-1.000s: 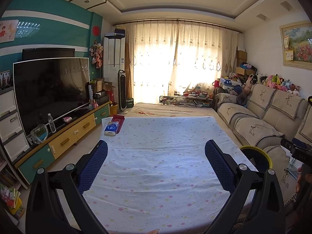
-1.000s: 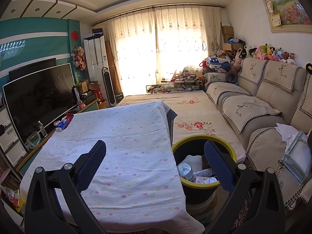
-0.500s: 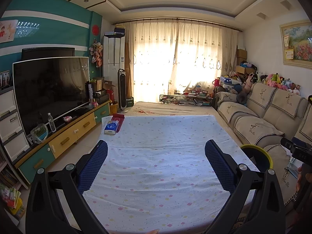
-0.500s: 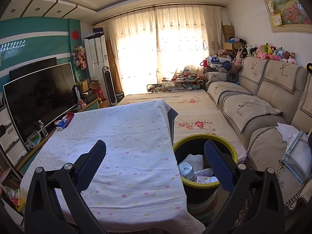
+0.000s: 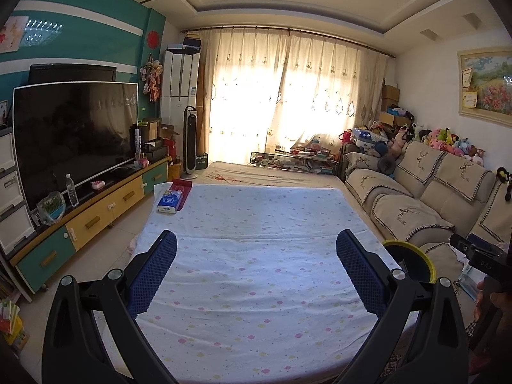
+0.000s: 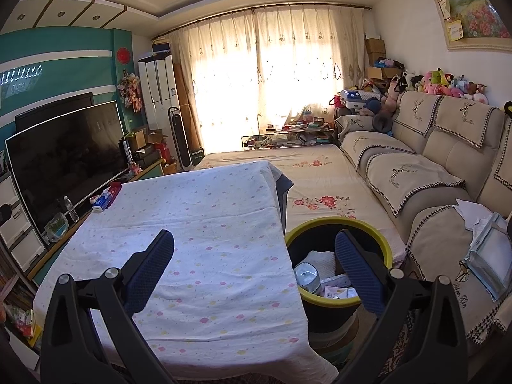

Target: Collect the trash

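Observation:
A black bin with a yellow rim stands on the floor at the table's right side; it holds several pieces of trash, among them a white cloth and small packets. The bin's rim also shows in the left wrist view. My left gripper is open and empty above the dotted white tablecloth. My right gripper is open and empty, above the table's right edge and the bin. A blue tissue pack lies at the table's far left corner.
A TV on a low cabinet runs along the left. A beige sofa runs along the right, with papers and a plastic bag on its near seat. A flowered mat lies beyond the table.
Both views have shifted only slightly. Both grippers stay open and empty.

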The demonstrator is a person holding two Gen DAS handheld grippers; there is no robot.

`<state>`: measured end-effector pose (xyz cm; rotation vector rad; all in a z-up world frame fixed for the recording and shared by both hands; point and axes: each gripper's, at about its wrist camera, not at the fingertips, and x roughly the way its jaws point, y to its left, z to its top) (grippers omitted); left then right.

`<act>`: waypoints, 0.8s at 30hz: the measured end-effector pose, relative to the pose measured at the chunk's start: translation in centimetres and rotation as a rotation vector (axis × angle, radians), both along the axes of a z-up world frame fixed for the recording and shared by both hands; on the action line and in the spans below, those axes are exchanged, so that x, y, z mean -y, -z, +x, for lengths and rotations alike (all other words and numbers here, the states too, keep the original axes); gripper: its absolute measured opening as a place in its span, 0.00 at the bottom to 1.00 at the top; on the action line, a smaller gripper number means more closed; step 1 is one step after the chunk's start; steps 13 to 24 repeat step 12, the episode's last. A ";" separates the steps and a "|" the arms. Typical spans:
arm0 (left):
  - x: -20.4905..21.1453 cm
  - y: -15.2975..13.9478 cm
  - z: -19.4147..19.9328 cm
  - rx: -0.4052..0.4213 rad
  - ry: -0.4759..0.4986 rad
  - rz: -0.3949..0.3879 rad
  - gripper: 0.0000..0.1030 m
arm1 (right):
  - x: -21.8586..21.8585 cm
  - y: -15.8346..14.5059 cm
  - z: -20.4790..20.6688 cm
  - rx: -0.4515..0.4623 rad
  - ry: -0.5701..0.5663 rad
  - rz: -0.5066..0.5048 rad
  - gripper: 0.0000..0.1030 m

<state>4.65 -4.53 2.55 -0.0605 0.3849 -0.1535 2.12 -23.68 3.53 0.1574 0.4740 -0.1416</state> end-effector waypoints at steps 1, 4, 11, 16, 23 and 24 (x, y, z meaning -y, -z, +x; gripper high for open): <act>0.0 0.2 0.3 -0.011 0.000 -0.002 0.95 | 0.0 0.1 0.1 -0.003 -0.002 0.001 0.93; 0.1 0.8 1.4 -0.036 -0.003 0.005 0.95 | 0.1 0.4 0.3 -0.008 -0.012 0.007 0.93; -1.2 4.1 8.6 -0.126 -0.094 0.055 0.95 | 0.1 2.4 5.3 -0.059 -0.076 0.067 0.93; -1.5 4.9 9.9 -0.143 -0.105 0.062 0.95 | 0.0 3.0 6.5 -0.075 -0.083 0.071 0.93; -1.5 4.9 9.9 -0.143 -0.105 0.062 0.95 | 0.0 3.0 6.5 -0.075 -0.083 0.071 0.93; -1.5 4.9 9.9 -0.143 -0.105 0.062 0.95 | 0.0 3.0 6.5 -0.075 -0.083 0.071 0.93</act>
